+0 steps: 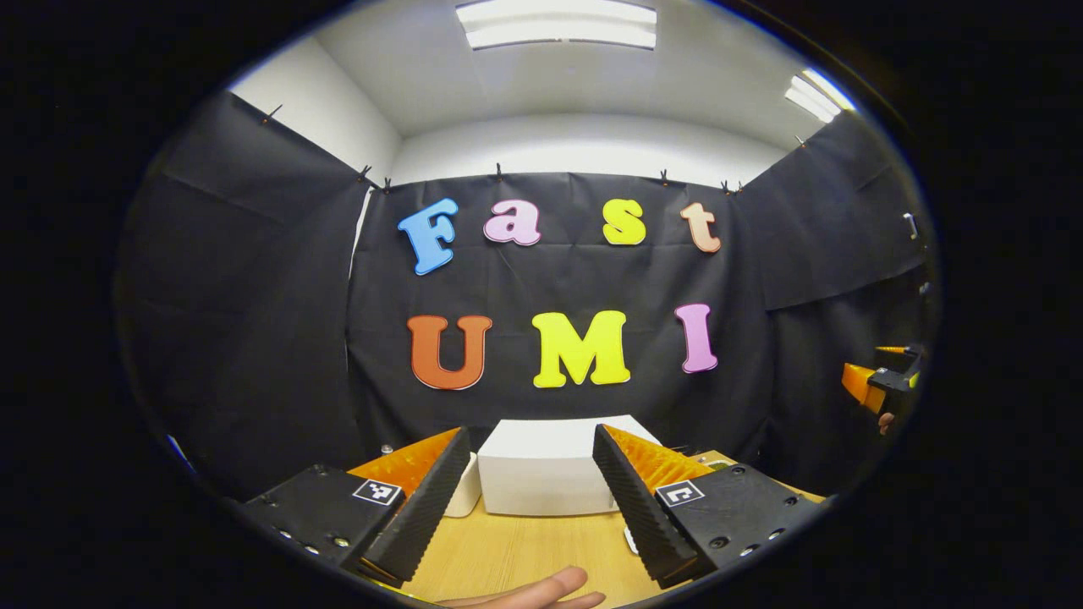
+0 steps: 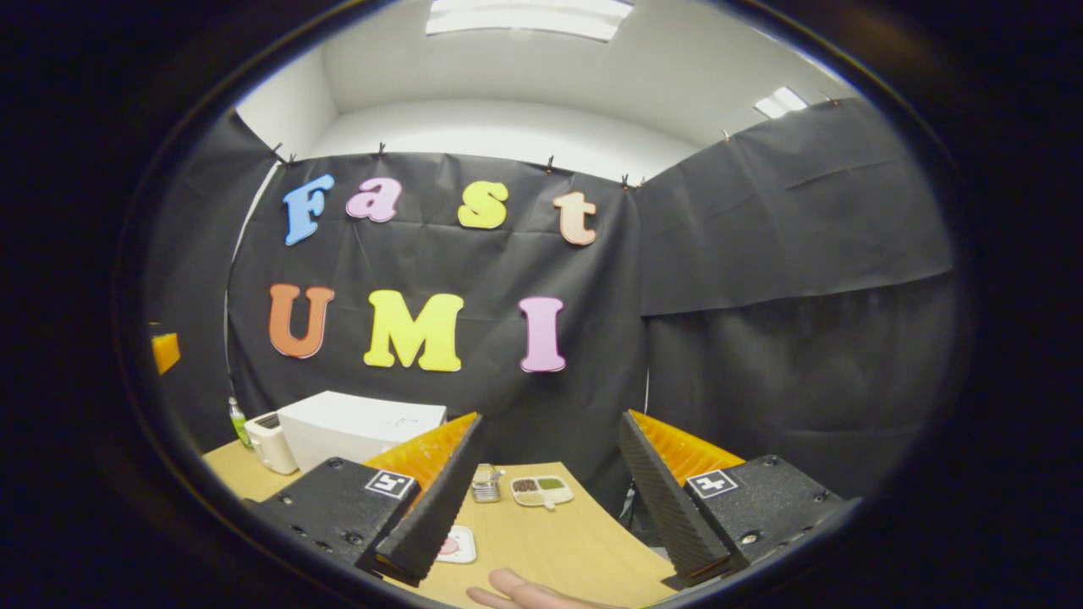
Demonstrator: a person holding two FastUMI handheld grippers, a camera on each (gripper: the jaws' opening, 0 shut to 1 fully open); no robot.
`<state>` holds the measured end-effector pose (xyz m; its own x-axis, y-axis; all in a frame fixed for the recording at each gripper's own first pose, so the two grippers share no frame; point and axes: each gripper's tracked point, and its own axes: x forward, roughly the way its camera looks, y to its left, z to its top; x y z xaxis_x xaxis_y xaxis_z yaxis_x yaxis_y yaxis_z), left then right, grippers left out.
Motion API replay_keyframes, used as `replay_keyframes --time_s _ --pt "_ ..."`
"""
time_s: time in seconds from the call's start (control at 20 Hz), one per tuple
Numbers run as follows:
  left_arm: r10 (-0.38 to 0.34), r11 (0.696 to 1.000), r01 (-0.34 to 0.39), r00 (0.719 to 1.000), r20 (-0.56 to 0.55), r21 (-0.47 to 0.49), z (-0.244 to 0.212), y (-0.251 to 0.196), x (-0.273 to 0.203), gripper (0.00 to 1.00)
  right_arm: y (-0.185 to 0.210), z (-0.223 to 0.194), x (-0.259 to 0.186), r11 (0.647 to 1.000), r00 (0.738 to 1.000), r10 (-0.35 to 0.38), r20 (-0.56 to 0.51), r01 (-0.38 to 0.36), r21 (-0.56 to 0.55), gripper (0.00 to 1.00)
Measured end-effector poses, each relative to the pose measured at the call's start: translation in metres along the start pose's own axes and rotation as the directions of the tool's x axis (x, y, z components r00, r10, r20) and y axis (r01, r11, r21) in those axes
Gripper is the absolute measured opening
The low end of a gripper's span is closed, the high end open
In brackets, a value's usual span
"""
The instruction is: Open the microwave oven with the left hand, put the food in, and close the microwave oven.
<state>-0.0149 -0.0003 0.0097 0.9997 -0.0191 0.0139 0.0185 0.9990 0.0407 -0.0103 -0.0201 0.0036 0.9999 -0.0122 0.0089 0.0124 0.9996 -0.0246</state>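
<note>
The white microwave [image 1: 546,469] stands at the back of the wooden table [image 1: 516,550], straight ahead between my left gripper's [image 1: 531,440] fingers, some way off. That gripper is open and holds nothing. In the right gripper view the microwave [image 2: 355,427] is at the left. A small white plate with something red on it [image 2: 459,545] lies on the table, partly hidden by a finger [image 2: 431,499]. My right gripper [image 2: 550,419] is open and empty, raised above the table [image 2: 567,541].
A white toaster [image 2: 271,444] and a green bottle [image 2: 239,420] stand left of the microwave. A divided dish with dark and green food [image 2: 541,489] and a small metal stack [image 2: 485,484] sit near the far edge. A person's fingertip [image 1: 533,592] shows at the bottom.
</note>
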Motion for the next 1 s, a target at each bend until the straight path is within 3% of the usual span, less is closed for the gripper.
replay_keyframes --time_s 0.1,0.15,0.2,0.45,0.6,0.85,0.9,1.0 --pt "-0.014 1.0 0.014 1.0 -0.011 -0.02 -0.003 -0.003 0.0 0.93 -0.004 0.0 -0.001 1.0 1.0 -0.002 -0.003 0.002 0.008 1.0" --pt "-0.011 0.999 0.011 1.0 -0.008 -0.037 -0.002 -0.001 -0.001 0.93 -0.004 0.0 -0.001 1.0 1.0 0.0 -0.003 0.0 0.013 0.94" --pt "-0.008 0.999 0.008 1.0 0.0 -0.047 0.0 0.001 -0.001 0.93 -0.006 0.001 -0.001 1.0 1.0 0.0 -0.003 0.0 0.014 1.0" --pt "0.004 0.999 -0.004 1.0 0.009 -0.041 -0.001 0.003 0.005 0.93 -0.006 -0.004 0.002 1.0 1.0 0.01 -0.01 -0.009 0.018 1.0" --pt "-0.025 0.997 0.024 1.0 -0.004 -0.067 -0.01 -0.008 0.016 0.93 -0.003 -0.006 0.003 0.999 1.0 0.024 -0.017 -0.024 0.022 1.0" --pt "-0.037 0.997 0.037 0.999 -0.005 -0.071 -0.026 -0.022 0.056 0.93 -0.004 -0.011 0.002 0.998 0.999 0.047 -0.012 -0.047 0.032 1.0" --pt "-0.049 0.996 0.048 0.999 -0.013 -0.069 -0.035 -0.03 0.065 0.93 -0.004 -0.013 0.001 0.998 0.998 0.054 -0.013 -0.054 0.041 0.94" --pt "-0.077 0.995 0.075 0.997 -0.028 -0.058 -0.053 -0.047 0.083 0.93 -0.007 -0.012 0.003 0.997 0.998 0.062 -0.006 -0.061 0.055 1.0"
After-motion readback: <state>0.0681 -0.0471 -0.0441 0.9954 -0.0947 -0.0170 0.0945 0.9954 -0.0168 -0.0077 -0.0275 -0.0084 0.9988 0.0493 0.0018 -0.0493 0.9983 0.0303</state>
